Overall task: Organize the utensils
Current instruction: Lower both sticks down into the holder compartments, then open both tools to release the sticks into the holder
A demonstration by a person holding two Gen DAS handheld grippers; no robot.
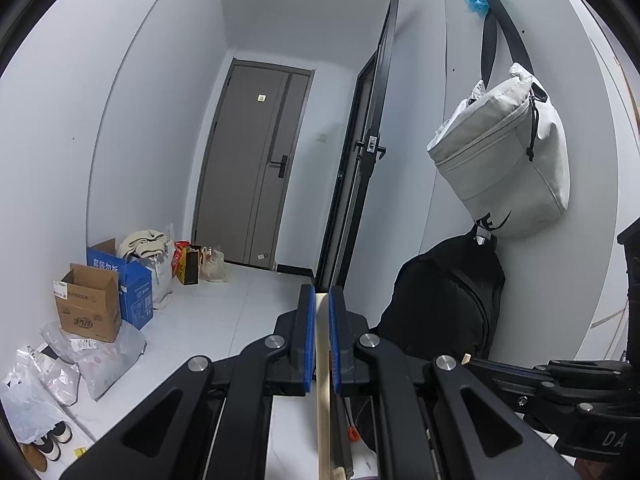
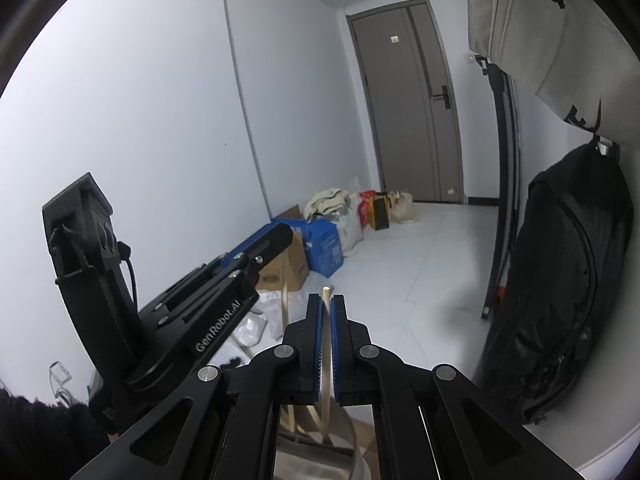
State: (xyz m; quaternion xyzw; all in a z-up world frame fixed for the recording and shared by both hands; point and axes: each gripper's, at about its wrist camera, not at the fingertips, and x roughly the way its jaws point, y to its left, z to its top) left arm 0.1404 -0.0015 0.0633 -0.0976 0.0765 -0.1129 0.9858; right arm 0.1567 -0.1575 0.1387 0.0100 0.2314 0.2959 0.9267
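Note:
My left gripper [image 1: 321, 300] is shut on a flat pale wooden utensil handle [image 1: 322, 400] that runs down between the blue pads. A dark utensil with an orange tip [image 1: 351, 434] lies just below it. My right gripper [image 2: 327, 304] is shut on a thin round wooden handle [image 2: 326, 344] that sticks up past the fingertips. Below it stands a metal utensil holder [image 2: 316, 456] with other wooden handles in it. The left gripper's body [image 2: 224, 292] shows in the right wrist view at left, with another wooden handle [image 2: 285, 300] under it.
Both cameras face a hallway with a grey door [image 1: 256, 168]. Cardboard boxes [image 1: 88, 304] and plastic bags [image 1: 92, 356] line the left wall. A white bag [image 1: 500, 160] and a black backpack [image 1: 444, 300] hang on the right wall beside a black door frame [image 1: 360, 160].

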